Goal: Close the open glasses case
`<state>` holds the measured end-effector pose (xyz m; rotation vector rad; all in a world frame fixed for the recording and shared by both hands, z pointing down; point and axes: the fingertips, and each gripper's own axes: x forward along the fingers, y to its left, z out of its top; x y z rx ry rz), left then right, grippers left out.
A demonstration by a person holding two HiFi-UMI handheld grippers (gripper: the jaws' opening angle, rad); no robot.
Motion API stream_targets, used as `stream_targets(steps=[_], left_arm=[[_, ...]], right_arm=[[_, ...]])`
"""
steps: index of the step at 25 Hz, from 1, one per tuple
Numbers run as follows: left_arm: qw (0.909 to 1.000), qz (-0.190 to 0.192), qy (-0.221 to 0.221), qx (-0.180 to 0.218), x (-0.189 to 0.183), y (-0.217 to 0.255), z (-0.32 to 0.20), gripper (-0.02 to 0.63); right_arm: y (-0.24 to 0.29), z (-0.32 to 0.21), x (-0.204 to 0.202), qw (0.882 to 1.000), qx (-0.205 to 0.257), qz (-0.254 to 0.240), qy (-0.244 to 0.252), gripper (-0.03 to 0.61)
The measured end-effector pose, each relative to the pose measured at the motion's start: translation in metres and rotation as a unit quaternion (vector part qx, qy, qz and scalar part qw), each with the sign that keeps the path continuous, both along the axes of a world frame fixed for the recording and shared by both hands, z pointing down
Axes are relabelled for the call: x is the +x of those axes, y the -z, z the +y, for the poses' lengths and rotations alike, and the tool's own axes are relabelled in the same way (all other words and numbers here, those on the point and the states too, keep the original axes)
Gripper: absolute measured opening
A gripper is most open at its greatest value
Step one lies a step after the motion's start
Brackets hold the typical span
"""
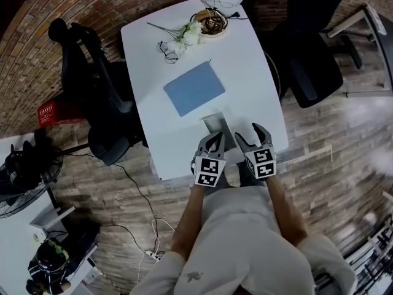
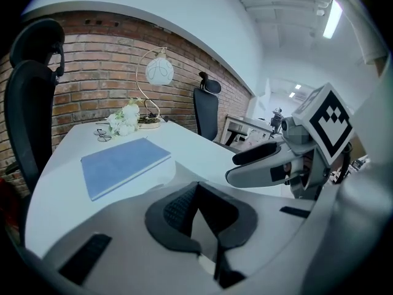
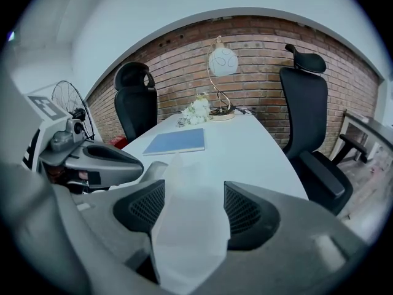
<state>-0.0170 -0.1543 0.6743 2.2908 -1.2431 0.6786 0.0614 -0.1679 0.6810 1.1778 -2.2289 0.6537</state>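
1. Head view: you are standing at the near edge of the white table (image 1: pixel 258 72), holding the left gripper (image 1: pixel 212 136) and the right gripper (image 1: pixel 248 132) side by side over it. The glasses case (image 1: pixel 213 123) is showing as a grey piece just beyond the left gripper's tips, close to that edge. The blue notebook (image 1: pixel 194 88) is lying behind it, and the spectacles (image 1: pixel 167 49) are sitting well apart by the flowers. This view is giving you the layout, but it is not showing either grip.

2. Left gripper view: your fingers (image 2: pixel 175 208) are meeting at the tips, right against a pale edge of the case. Whether they are pinching that edge cannot be told. This view is also showing the right gripper side-on, just beside yours, which the head view is flattening.

3. Right gripper view: your fingers (image 3: pixel 245 211) are pressing from both sides on a pale flap (image 3: pixel 190 226), blurred by closeness and probably the case's lid. Only this view is showing it.
   - The case is looking unclosed, so you are likely mid-fold.
   - Be swinging the flap over slowly and squarely while the left gripper is steadying the body.
   - Be watching that the case is not sliding off the near edge.
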Motion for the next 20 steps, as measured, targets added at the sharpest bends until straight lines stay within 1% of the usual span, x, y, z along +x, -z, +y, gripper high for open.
stream_targets(steps=[7, 12, 20], left_arm=[[0.9998, -0.005, -0.011, -0.015, 0.007, -0.010, 0.006, 0.003], [0.9994, -0.016, -0.019, -0.024, 0.009, -0.019, 0.010, 0.003], [0.9992, -0.017, -0.023, -0.028, 0.015, -0.023, 0.011, 0.003]], right_arm=[[-0.007, 0.004, 0.003, 1.000, -0.005, 0.000, -0.004, 0.302], [-0.012, 0.005, 0.003, 1.000, -0.007, 0.000, -0.004, 0.302], [-0.019, 0.010, 0.004, 1.000, -0.014, 0.007, -0.005, 0.302]])
